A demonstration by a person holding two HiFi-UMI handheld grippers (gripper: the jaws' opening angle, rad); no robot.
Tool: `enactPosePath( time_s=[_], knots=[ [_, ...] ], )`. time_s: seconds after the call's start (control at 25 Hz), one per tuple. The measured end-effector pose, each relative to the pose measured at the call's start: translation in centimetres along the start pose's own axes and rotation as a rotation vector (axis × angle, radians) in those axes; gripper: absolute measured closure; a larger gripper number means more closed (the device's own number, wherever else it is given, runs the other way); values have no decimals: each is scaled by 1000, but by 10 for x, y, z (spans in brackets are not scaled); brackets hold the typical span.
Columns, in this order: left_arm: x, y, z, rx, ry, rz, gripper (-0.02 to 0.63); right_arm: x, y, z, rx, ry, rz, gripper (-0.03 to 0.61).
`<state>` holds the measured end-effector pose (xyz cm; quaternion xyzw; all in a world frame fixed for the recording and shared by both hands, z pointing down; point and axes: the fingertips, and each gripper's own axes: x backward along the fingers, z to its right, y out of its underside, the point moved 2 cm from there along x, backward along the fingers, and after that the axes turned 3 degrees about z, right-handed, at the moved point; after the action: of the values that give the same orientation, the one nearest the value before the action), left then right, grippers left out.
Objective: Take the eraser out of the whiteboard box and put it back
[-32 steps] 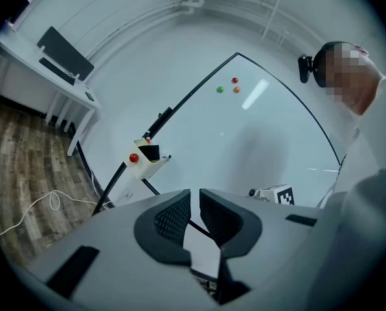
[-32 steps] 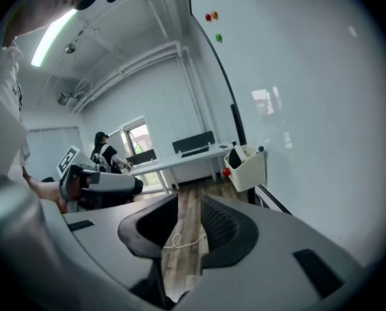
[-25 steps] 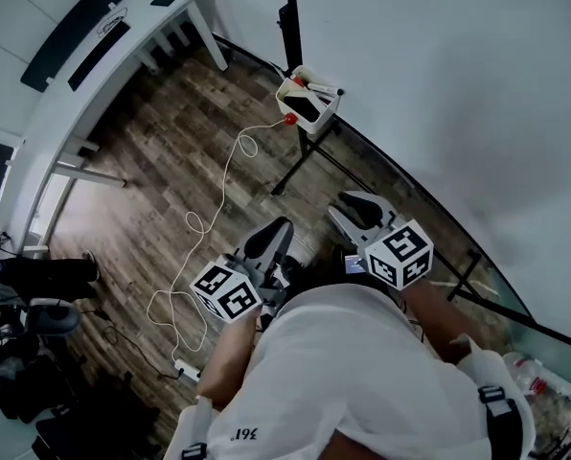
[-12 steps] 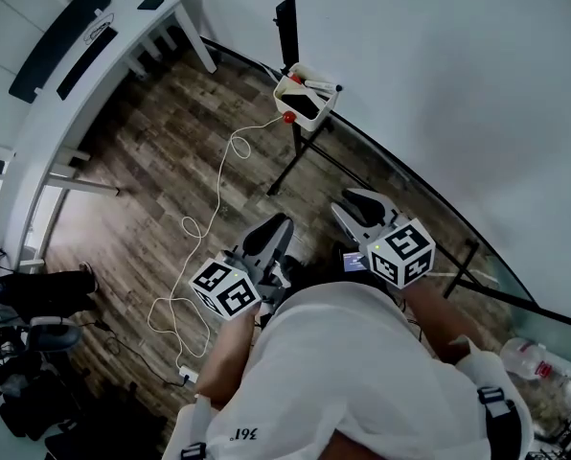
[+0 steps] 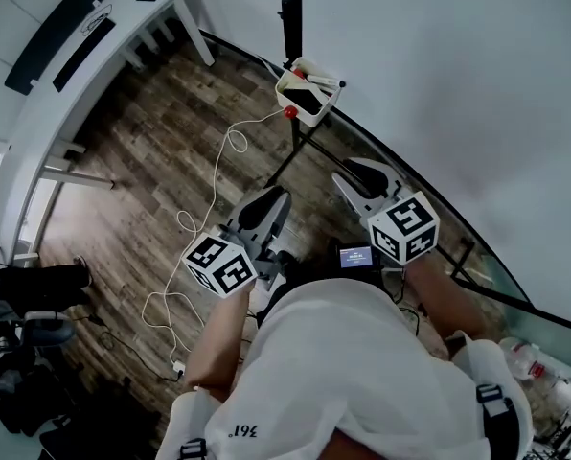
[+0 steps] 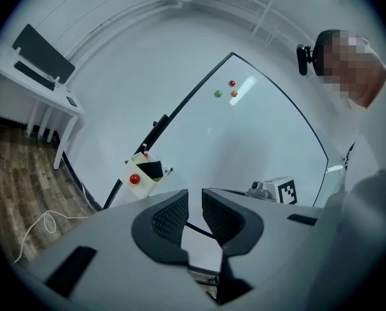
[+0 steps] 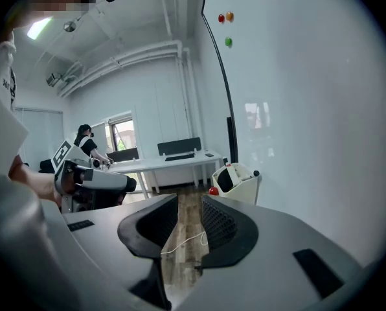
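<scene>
The eraser (image 5: pixel 310 98), a dark block, lies inside the white whiteboard box (image 5: pixel 291 90), partly sunk below its rim. The box sits far from the person, against the lower edge of the whiteboard (image 5: pixel 458 75) and just right of a black upright post (image 5: pixel 289 12). A marker with a red end (image 5: pixel 300 73) rests along the box's far edge, and a red ball (image 5: pixel 289 112) sits at its near corner, touching the outside wall.

Black stand legs (image 5: pixel 300 151) slant down from under the box across the wooden floor (image 5: pixel 161 151), between the box and the claws. A white cable (image 5: pixel 212 199) loops over the floor from the red ball toward the near left.

Both claws are held in the air, well apart from the box and pointing toward it. The left claw (image 6: pixel 194 203) has its ribbed pads a narrow gap apart with nothing gripped between them. The right claw (image 7: pixel 190 209) stands likewise slightly parted and empty; through its gap show the floor and the cable. A small lit screen (image 5: pixel 355 256) sits near the person, between the two claws.

At the far left stands a long white desk (image 5: pixel 51 113) carrying dark flat items. Red, green and orange magnets (image 6: pixel 232 83) dot the whiteboard high above the box. Dark bags (image 5: pixel 22 372) lie at the near left, and a clear bottle (image 5: pixel 517 357) at the near right.
</scene>
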<state>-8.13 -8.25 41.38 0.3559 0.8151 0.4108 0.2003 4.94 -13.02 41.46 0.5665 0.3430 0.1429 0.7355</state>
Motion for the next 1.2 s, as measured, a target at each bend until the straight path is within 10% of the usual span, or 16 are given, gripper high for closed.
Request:
enactPosePath(
  time_s=[0.72,1.2],
  knots=[
    [-54,-59,-34,-93,-35,73,558,-55,-57,45,175,6,-3,454],
    [-88,-46,-61,-124,-31,-22,558,-91,-42,71,261,48,-110,448]
  ],
)
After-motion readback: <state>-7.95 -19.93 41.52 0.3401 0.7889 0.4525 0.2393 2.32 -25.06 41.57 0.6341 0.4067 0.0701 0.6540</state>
